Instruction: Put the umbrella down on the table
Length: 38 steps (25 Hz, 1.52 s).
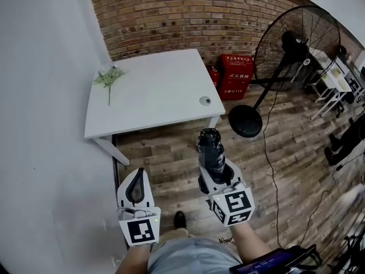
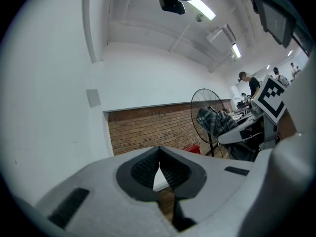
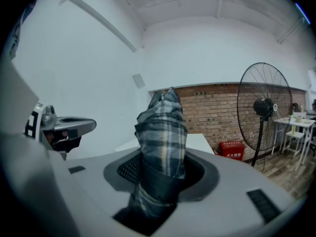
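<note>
My right claw (image 1: 215, 173) is clamped on the folded plaid umbrella (image 1: 209, 144), which pokes out ahead of its tips above the wood floor (image 1: 165, 153), short of the white desk (image 1: 154, 96) and clear of it. My left claw (image 1: 137, 176) is pinched together at the tips with nothing in it, just beside the right one. On the desk lie a green sprig (image 1: 108, 77) near the left edge and a small round thing (image 1: 205, 100) near the right corner.

Unidentifiable tiny round thing (image 1: 205, 100) on table (image 1: 159, 90)
</note>
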Each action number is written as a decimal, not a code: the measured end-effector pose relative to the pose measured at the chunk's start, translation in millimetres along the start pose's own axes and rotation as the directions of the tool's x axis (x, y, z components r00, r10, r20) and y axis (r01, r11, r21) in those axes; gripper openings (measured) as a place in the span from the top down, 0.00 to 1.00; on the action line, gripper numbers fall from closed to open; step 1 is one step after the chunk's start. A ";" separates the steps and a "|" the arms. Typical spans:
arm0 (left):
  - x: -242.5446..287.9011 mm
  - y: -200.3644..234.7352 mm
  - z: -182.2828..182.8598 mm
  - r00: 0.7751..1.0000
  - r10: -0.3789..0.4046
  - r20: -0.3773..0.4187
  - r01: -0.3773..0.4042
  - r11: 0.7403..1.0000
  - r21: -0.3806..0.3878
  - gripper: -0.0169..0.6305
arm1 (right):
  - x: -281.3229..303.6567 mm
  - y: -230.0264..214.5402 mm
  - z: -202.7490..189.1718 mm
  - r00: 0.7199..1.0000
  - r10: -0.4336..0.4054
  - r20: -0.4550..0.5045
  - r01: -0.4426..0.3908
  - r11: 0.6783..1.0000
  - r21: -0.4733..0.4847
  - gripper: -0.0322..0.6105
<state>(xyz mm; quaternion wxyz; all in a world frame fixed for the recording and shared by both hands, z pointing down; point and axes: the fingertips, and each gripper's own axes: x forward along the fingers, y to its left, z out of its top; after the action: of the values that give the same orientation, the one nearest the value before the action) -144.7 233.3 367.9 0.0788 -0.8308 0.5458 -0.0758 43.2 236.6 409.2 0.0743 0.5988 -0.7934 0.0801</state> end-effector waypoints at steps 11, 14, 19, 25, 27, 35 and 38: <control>46.5 42.7 31.9 0.995 -0.006 0.102 0.004 1.000 0.020 0.96 | 46.7 5.4 50.0 0.996 -0.019 0.088 0.022 0.999 -0.036 0.67; 54.7 39.8 26.0 0.995 -0.025 0.093 0.024 1.000 0.018 0.96 | 50.1 2.7 48.7 0.996 -0.028 0.083 0.031 0.999 -0.036 0.67; 68.5 29.3 15.8 0.996 -0.058 0.067 0.057 0.998 0.023 0.96 | 55.2 -11.9 40.7 0.996 -0.054 0.066 0.055 0.998 -0.020 0.67; 96.5 22.6 4.4 0.997 -0.073 0.036 0.071 0.997 0.034 0.96 | 75.3 -35.9 35.6 0.996 -0.071 0.055 0.071 0.997 -0.005 0.67; 111.5 22.5 2.3 0.997 -0.071 0.030 0.070 0.997 0.039 0.96 | 88.2 -49.3 35.7 0.995 -0.084 0.051 0.084 0.996 0.000 0.67; 193.8 36.3 -17.9 0.999 -0.027 -0.033 0.028 0.998 0.053 0.96 | 166.4 -110.8 28.6 0.996 -0.085 0.005 0.084 0.996 0.029 0.67; 224.6 39.6 -18.7 0.999 -0.007 -0.052 0.010 0.998 0.059 0.96 | 195.6 -131.6 32.7 0.998 -0.066 -0.008 0.067 0.997 0.036 0.67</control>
<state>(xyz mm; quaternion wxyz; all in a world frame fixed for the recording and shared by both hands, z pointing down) -95.9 10.5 386.7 0.0889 -0.8282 0.5414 -0.1140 115.9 10.5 424.2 0.0688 0.6258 -0.7712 0.0940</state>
